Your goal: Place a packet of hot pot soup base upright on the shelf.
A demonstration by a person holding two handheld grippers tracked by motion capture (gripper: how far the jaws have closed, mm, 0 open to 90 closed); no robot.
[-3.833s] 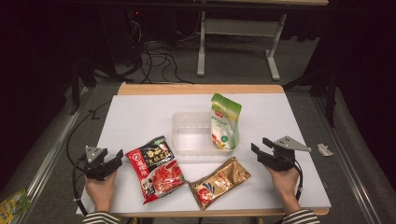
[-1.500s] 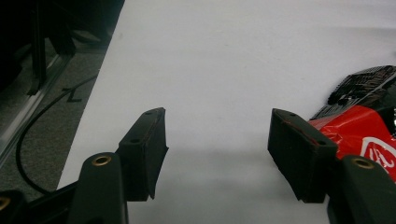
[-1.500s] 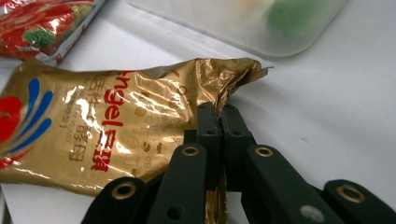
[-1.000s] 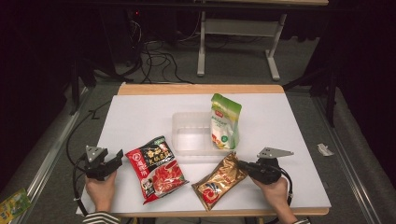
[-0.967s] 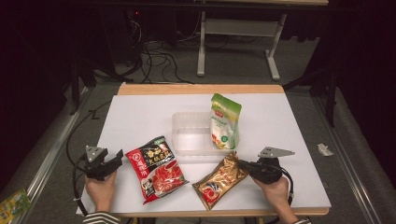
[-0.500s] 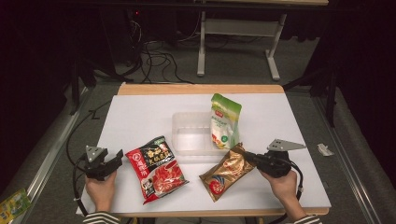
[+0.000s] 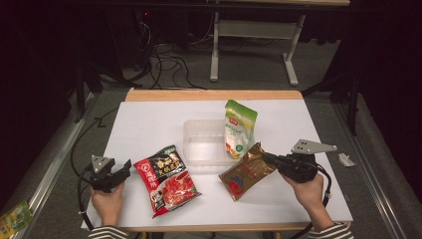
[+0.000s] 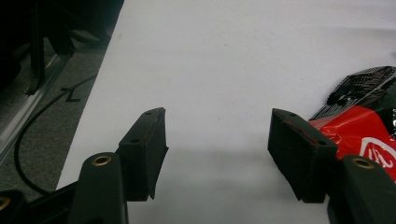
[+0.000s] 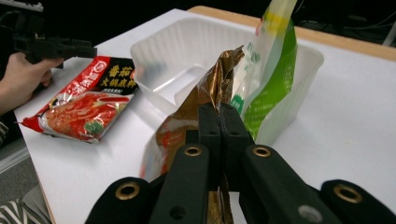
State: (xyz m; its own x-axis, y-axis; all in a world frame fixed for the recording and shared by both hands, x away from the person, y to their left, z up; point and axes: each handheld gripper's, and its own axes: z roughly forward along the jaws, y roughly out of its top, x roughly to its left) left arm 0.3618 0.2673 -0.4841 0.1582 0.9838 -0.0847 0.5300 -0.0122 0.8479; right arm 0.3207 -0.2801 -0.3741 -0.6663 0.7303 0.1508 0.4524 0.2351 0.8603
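Presently, a white-topped desk (image 7: pixel 149 119) with a wooden far edge is observed, carrying four items, listed from largest to smallest.

A clear plastic tray (image 7: pixel 204 142) is set near the middle of the desk, open side up. Against its right-hand wall a green and white pouch (image 7: pixel 240 128) is leaned, tilted; in the right gripper view the same pouch (image 9: pixel 271 70) is seen standing up past the tray's rim (image 9: pixel 187 42).

A red and black noodle packet (image 7: pixel 166 179) is laid flat on the desk, in front of the tray and to its left, apart from it. Its edge (image 8: pixel 369 121) is seen just beside one jaw in the left gripper view.

A brown foil packet (image 7: pixel 247 172) is noted in front of the tray's right-hand corner. Its near-right end is pinched and raised, while its lower-left end points down toward the desk; whether that end touches the surface cannot be told.

The right gripper (image 7: pixel 271 160) is held in the person's right hand (image 7: pixel 311 191). Its jaws are pressed together on the foil packet's edge (image 9: pixel 215 84).

The left gripper (image 7: pixel 124 169) is held low at the desk's near-left corner by the left hand (image 7: pixel 107 201). Its jaws are spread wide, with only bare desk between them.
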